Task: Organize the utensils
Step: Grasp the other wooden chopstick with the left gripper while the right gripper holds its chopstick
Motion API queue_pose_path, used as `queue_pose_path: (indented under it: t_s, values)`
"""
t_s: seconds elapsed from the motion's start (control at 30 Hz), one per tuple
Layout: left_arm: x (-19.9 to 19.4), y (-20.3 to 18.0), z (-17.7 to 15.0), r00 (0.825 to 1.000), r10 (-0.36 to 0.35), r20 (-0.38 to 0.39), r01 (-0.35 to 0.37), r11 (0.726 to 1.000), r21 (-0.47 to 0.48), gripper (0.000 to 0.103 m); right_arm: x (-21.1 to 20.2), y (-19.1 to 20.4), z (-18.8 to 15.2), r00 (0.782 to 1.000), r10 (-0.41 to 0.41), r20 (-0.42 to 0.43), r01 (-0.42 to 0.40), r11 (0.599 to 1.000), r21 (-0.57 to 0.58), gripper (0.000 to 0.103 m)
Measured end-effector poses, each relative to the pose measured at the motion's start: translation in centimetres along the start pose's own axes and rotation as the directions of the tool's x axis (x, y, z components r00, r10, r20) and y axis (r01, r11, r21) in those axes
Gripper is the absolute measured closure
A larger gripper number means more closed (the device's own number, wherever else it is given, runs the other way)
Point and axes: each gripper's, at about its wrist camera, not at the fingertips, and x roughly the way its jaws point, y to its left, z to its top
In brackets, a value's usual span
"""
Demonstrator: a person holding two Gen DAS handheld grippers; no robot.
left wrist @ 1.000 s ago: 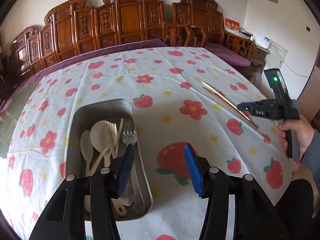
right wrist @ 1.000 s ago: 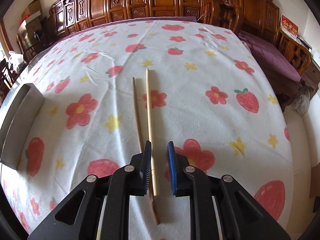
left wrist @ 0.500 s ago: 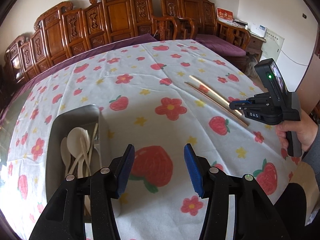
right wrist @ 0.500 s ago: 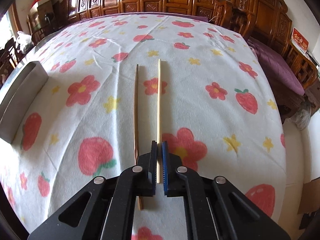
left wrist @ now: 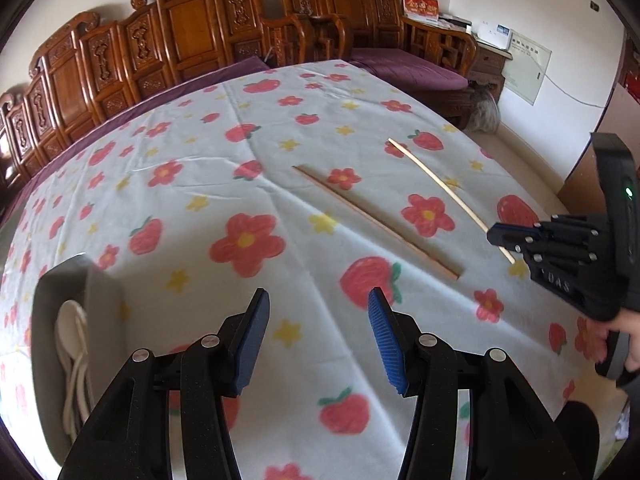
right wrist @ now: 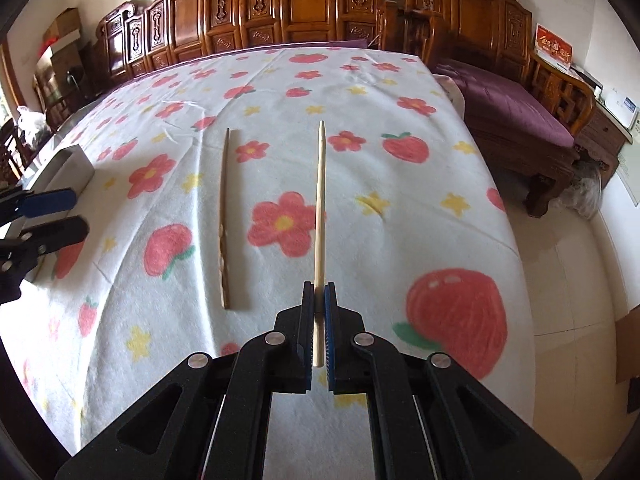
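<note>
Chopsticks: you have two on the flowered tablecloth (right wrist: 400, 168), a pale chopstick (right wrist: 320, 208) and a darker chopstick (right wrist: 225, 216).
Tray: one metal tray (left wrist: 48, 308) sits to the left of your left fingers; it is cut off by the edge of the left view.
Spoons: pale spoons (left wrist: 74, 344) lie inside that tray; you cannot count them from here, since blur and the tray wall hide most of them.
Right gripper (right wrist: 319, 300): your fingers are clamped on the near end of the pale chopstick, which runs straight out ahead between the blue pads (right wrist: 330, 320). Its jaws have just been closing onto it.
Pale chopstick place: its far tip points away from your right fingers, and it looks lifted clear of the cloth.
Darker chopstick place: flat on the cloth, just to the left of your right fingers and roughly parallel to the held one, apart from it.
Left gripper (left wrist: 316, 336): your fingers stand about half open and hold nothing; only cloth shows between the pads.
Left gripper place: the darker chopstick lies ahead and to the right of your left fingers, well apart.
Hand (left wrist: 622, 328): yours shows on the right gripper's handle at the right edge of the left view.
</note>
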Motion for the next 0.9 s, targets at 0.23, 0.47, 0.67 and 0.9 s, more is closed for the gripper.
queue_pose_path:
  t_s: [0.23, 0.47, 0.67, 0.9]
  values:
    - [3.5, -2.8, 2.3, 0.999, -0.008, -0.034, 0.008, 1.0, 0.002, 0.054, -0.2, -1.3, -1.0, 1.0, 0.0, 0.006, 0.0, 1.0, 0.019, 0.097]
    - [6.6, -4.0, 4.0, 0.997, -0.037, -0.075, 0.034, 0.999, -0.04, 0.056, 0.2, -2.2, -1.4, 1.0, 0.002, 0.004, -0.002, 0.999, 0.052, 0.097]
    - [8.8, -4.7, 4.6, 0.991, -0.047, -0.122, 0.036, 0.995, -0.095, 0.063, 0.4, -2.2, -1.5, 1.0, 0.009, 0.009, -0.009, 0.998, 0.057, 0.097]
    - [8.9, -5.3, 4.4, 0.993, 0.014, -0.116, -0.02, 0.998, -0.055, 0.088, -0.3, -1.7, -1.2, 1.0, 0.01, 0.024, -0.011, 0.999, 0.048, 0.097]
